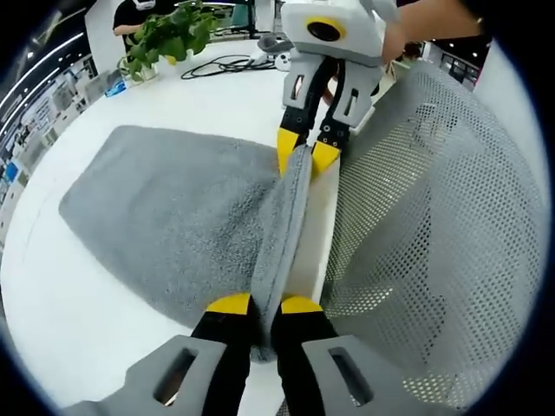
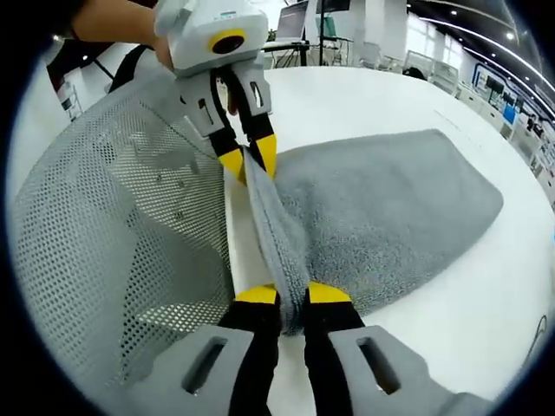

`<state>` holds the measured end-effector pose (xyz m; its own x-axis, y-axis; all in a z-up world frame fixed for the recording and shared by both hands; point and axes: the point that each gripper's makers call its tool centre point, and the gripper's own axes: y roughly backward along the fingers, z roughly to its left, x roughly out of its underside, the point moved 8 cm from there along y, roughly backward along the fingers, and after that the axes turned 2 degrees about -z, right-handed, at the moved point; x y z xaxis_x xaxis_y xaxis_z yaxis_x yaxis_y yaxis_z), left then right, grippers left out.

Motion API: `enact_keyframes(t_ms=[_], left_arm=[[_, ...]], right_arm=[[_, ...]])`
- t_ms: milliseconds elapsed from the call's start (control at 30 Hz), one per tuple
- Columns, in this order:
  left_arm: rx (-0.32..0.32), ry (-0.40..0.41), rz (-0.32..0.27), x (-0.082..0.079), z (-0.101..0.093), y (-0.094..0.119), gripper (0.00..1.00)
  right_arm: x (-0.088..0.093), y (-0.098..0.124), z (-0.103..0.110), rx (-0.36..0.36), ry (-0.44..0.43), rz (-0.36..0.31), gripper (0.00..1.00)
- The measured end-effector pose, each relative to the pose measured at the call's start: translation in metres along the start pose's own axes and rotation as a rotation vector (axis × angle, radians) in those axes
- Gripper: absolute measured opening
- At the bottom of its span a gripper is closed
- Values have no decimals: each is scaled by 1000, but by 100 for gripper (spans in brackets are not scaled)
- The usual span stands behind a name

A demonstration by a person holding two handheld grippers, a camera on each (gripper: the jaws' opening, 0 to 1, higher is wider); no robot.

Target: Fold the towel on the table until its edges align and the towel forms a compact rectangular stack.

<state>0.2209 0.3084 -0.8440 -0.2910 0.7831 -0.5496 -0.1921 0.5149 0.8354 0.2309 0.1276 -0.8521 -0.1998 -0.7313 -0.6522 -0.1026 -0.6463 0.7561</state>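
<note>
- the left gripper (image 1: pixel 265 305) and right gripper (image 2: pixel 292 295) are each pinching the grey towel (image 1: pixel 173 221), lying on the white table (image 1: pixel 78 321).
- the raised fold is hiding the towel's near edge.
- no writing is readable.

One grey towel (image 1: pixel 173 217), two tongs (image 1: pixel 264 305) (image 2: pixel 292 295), one mesh chair (image 1: pixel 434 217), one potted plant (image 1: pixel 169 35)

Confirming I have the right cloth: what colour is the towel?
Plain grey terry, no pattern; the towel shows best in the left gripper view.
</note>
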Motion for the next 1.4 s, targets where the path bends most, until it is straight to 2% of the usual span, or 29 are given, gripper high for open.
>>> enact_keyframes(t_ms=[33, 67, 100, 200, 333, 467, 733, 1100, 1400], left_arm=[[5, 11, -4, 0, 1, 1, 9], [11, 76, -17, 1, 1, 1, 9], [16, 104, -21, 0, 2, 1, 9], [18, 132, -18, 0, 5, 3, 9], [36, 114, -6, -4, 0, 9, 9], [52, 109, -18, -5, -3, 19, 9], [42, 112, -67, -15, 2, 42, 8], [22, 150, -153, -26, 4, 60, 8], [2, 141, -223, -35, 8, 76, 8]], right_arm=[[0, 0, 0, 2, -2, 1, 7], [-1, 0, 0, 9, -14, 0, 6], [-2, 0, 0, 15, -37, 2, 6], [-4, 3, 0, 20, -64, -11, 5], [-5, 8, 4, 8, -74, -21, 5], [-9, 13, 8, -7, -82, -46, 5], [-22, 27, 7, -19, -112, -89, 5], [-34, 49, 5, -30, -138, -143, 5], [-48, 64, 9, -41, -149, -168, 5]])
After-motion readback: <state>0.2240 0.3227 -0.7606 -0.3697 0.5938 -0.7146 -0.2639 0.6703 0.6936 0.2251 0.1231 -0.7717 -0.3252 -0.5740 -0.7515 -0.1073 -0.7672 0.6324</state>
